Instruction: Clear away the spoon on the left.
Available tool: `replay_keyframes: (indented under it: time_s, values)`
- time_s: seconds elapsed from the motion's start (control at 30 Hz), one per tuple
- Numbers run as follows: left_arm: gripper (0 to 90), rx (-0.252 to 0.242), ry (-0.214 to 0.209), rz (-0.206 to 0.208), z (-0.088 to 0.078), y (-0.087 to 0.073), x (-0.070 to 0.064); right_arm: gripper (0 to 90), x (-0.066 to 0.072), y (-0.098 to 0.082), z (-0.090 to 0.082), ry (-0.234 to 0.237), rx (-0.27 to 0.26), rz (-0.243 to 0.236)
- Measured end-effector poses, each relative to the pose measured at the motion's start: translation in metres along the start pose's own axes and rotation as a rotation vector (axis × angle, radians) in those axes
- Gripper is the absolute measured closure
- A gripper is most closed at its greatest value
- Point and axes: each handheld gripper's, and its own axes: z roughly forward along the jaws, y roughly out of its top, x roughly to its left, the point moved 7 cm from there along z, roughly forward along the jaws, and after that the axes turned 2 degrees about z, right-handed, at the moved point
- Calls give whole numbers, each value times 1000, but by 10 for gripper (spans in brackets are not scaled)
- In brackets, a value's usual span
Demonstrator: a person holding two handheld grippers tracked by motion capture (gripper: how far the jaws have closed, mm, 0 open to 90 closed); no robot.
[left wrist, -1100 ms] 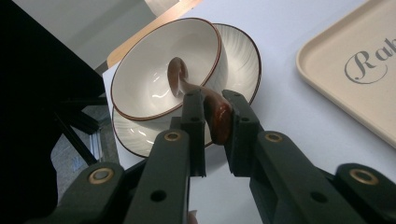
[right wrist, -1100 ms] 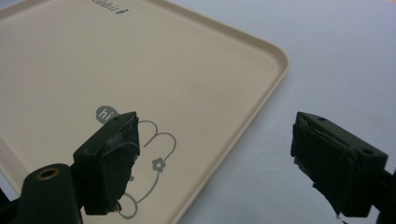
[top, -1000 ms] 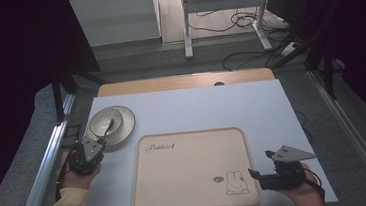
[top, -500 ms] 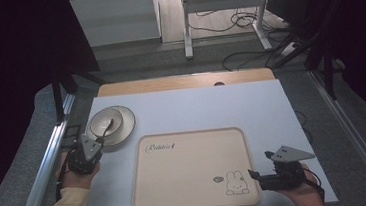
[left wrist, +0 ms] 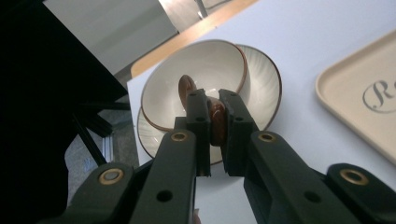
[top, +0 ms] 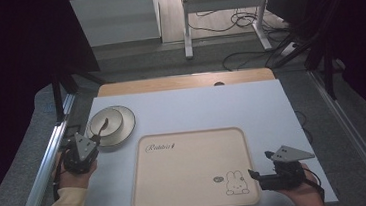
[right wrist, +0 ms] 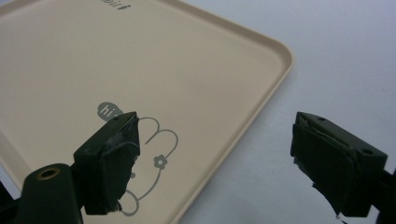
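Left hand-held gripper (left wrist: 214, 122) has its jaws clamped on the brown handle of a spoon (left wrist: 215, 116) whose head lies in the cream bowl (left wrist: 196, 74); they have just been closing the last little way, with the handle between them. In the high view this hand-held gripper (top: 95, 137) sits at the 7 o'clock edge of the bowl (top: 105, 121), which stands on a ribbed plate (top: 125, 125) at about 9 o'clock on the pale worktop (top: 196, 107). With the grip made, I judge the spoon ready to be lifted out, probably toward the beige tray (top: 191, 167) that lies at 6 o'clock, bare apart from its printed rabbit and lettering.

Right hand-held gripper (right wrist: 212, 163) is wide open and holds nothing; it hangs over the tray's corner (right wrist: 280, 56), one jaw above the rabbit print and the other above the bare worktop. In the high view it (top: 253, 173) waits at the tray's 4 o'clock corner.

Against the picture of a second ago, the left hand has crept slightly toward the bowl and the spoon handle now stands between shut jaws; bowl, plate and tray lie where they lay, and the right hand has kept its place
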Motion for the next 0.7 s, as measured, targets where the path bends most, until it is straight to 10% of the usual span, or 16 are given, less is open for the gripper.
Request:
replay_keyframes:
  time_s: [0.7]
  values:
    - [846,-106,-21,-56,-36,26,11,156,-1,0,0,-1,0,-2]
